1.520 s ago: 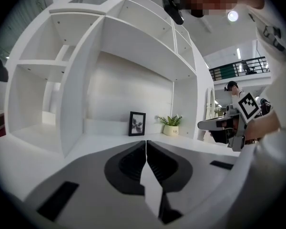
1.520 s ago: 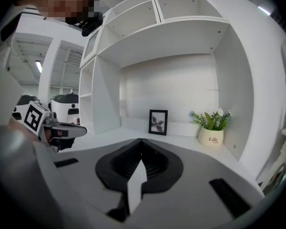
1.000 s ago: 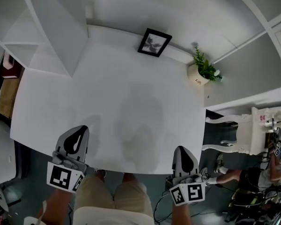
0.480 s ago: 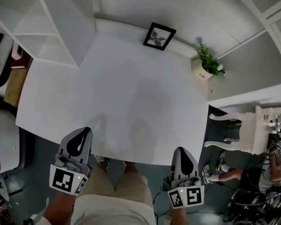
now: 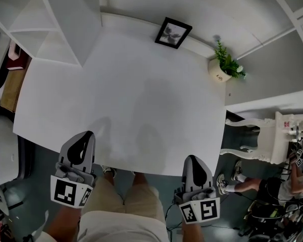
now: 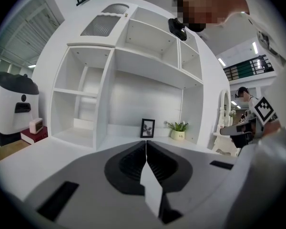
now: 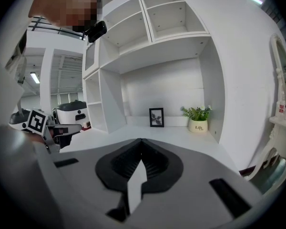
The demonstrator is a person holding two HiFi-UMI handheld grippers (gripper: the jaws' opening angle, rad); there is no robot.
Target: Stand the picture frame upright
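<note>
A black picture frame (image 5: pixel 173 33) with a plant print stands upright at the far edge of the white table (image 5: pixel 121 100), leaning back against the wall. It also shows small in the left gripper view, the frame (image 6: pixel 147 128), and in the right gripper view, the frame (image 7: pixel 156 117). My left gripper (image 5: pixel 86 137) is shut and empty at the table's near left edge. My right gripper (image 5: pixel 193 161) is shut and empty just off the near right edge. Both are far from the frame.
A small potted plant (image 5: pixel 225 67) in a cream pot stands right of the frame. A white shelf unit (image 5: pixel 45 24) occupies the back left of the table. A white chair (image 5: pixel 262 140) and a seated person are to the right. My legs are below the table edge.
The head view has shifted slightly, so the table and frame sit a little differently in the picture. Both grippers stay shut at the near edge.
</note>
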